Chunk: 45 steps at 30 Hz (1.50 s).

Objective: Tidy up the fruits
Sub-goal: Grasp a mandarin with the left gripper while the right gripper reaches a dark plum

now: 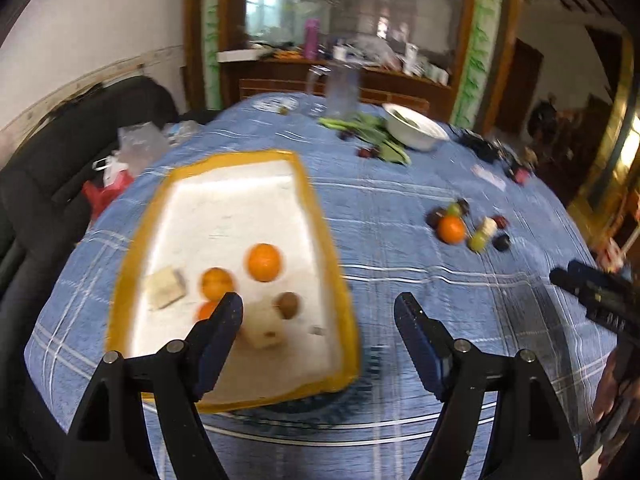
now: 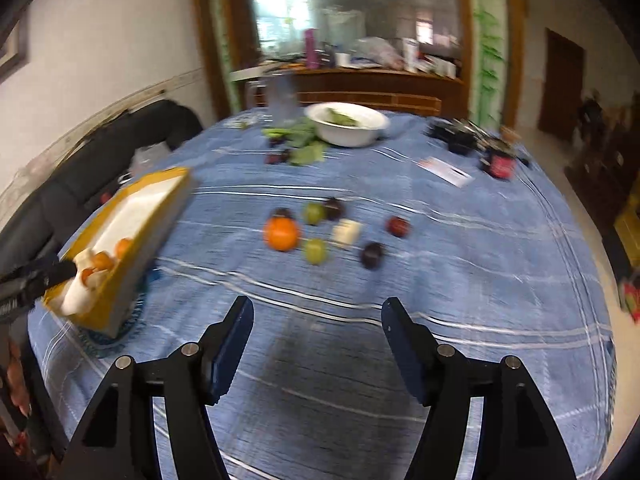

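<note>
- In the lower left of the left wrist view sits the tray (image 1: 326, 236), white inside with a yellow rim, on the blue checked cloth (image 1: 400, 200).
- In the tray lie three oranges; the biggest orange (image 1: 263, 262) is round and bright. Near it are a small brown fruit (image 1: 288, 305) and two pale blocks (image 1: 165, 287).
- In the middle of the right wrist view is the fruit pile (image 2: 320, 232) on the cloth: one orange, two green fruits, some dark plums and a pale block, close together.
- The left gripper (image 1: 319, 312) is wide open with nothing in it, over the tray's near edge.
- The right gripper (image 2: 317, 319) is wide open too and holds nothing, below the pile.
- A white bowl (image 2: 347, 124) stands at the top, with green leaves beside it.
</note>
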{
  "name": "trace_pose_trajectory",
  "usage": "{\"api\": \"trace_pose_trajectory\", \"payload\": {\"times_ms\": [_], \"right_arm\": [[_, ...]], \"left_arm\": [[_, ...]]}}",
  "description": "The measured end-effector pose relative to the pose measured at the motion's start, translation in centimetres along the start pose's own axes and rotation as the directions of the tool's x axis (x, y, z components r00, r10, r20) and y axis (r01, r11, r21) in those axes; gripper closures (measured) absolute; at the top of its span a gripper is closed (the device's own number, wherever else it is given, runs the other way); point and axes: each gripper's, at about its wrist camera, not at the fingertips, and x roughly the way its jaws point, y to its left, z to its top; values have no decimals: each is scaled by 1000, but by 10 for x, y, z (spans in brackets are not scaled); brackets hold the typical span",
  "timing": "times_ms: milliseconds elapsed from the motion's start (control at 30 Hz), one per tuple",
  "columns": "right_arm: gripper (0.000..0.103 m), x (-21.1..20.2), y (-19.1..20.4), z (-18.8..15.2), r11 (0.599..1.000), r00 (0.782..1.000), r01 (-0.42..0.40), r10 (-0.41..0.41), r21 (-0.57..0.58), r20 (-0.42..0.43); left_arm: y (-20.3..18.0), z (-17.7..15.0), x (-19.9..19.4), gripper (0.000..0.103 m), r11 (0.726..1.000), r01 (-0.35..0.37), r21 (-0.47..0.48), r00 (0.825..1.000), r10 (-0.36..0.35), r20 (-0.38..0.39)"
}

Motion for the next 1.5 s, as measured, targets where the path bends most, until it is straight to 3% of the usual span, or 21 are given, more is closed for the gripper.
{"api": "trace_pose_trajectory", "payload": {"times_ms": [233,467,500,567,800,1000,1233,1367,1433,1500], "right_arm": [[32,3,-37,14,995,1000,16,-16,96,-2],[33,47,-29,35,995,999,7,-2,104,-44],[34,55,-26,38,996,999,14,-10,89,-51],[50,67,-21,42,998,998,35,-32,55,-58],[54,90,-29,36,998,998,18,-15,54,-61],[54,102,-37,29,998,995,-8,15,66,-98],[54,111,-35,27,998,993,1,6,55,-120],[54,113,-32,28,999,993,8,-3,42,-118],[54,114,-30,28,999,993,5,-1,33,-116],[59,114,-30,29,1000,993,0,3,31,-115]], "left_arm": [[-41,4,4,26,995,44,86,999,-43,-8],[-60,7,32,26,993,70,97,996,-64,-63],[-61,9,36,26,993,79,91,995,-73,-70],[-65,15,44,26,992,97,75,993,-91,-78],[-88,48,75,26,986,151,66,988,-150,-19],[-108,67,126,49,978,210,14,975,-208,-74],[-126,66,162,49,977,210,44,971,-203,-126],[-127,61,167,51,965,256,48,959,-248,-139],[-128,60,166,68,957,288,44,950,-280,-138],[-127,59,165,70,953,300,32,946,-293,-135]]}}
